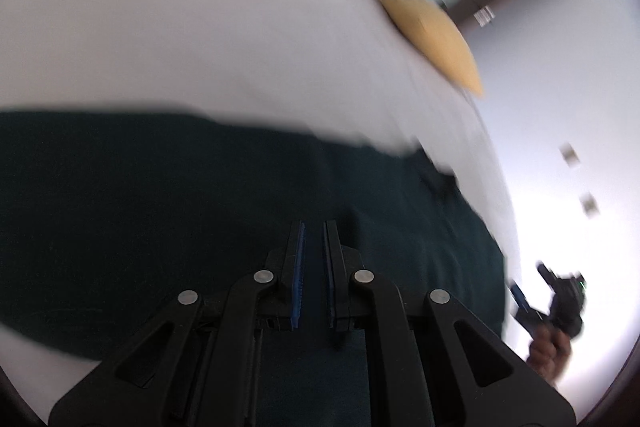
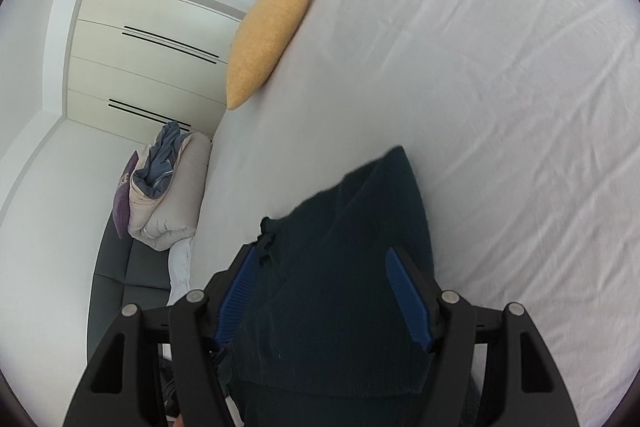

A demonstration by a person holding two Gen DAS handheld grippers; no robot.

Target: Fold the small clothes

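dark teal garment (image 2: 340, 267) lay on the white bed (image 2: 500, 107), partly doubled over, the fold unfinished. left claw (image 1: 314, 227) was pinched together on its fabric; right claw (image 2: 324, 259) stood apart, straddling the cloth without pressing.
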